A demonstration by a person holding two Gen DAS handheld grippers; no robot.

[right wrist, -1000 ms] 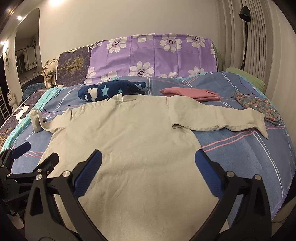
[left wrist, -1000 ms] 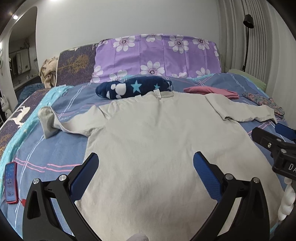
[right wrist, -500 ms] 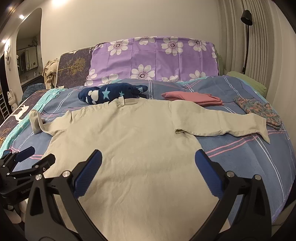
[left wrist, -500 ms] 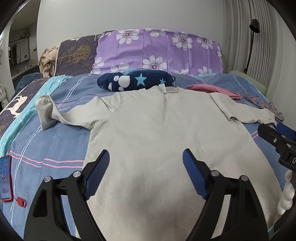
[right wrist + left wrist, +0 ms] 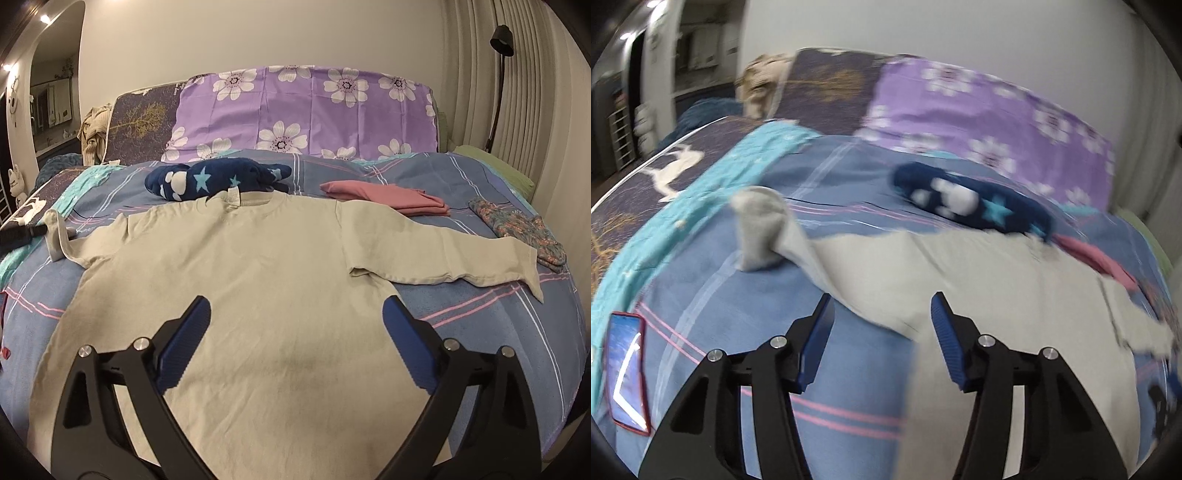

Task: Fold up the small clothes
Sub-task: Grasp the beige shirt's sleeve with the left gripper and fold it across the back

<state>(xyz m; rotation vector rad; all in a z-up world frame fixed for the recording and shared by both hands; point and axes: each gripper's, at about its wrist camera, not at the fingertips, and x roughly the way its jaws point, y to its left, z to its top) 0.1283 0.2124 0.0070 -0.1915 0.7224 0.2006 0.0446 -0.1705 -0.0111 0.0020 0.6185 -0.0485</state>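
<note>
Left gripper (image 5: 882, 325), its jaws closing with nothing yet pressed between them, is pictured aimed at the left sleeve (image 5: 798, 243) of a beige long-sleeved shirt (image 5: 236, 295) spread flat, front up, on a blue plaid bed (image 5: 498, 332). Right gripper (image 5: 295, 332) is held wide apart and empty above the shirt's lower half, its jaws just starting to close. No fold is seen in the body; only the left cuff is turned under. The sleeve fold is judged to be the step in hand. A firm pinch on the sleeve is called for next, followed by a carry across the chest. A phone (image 5: 626, 373) is seen near the bed's edge.
</note>
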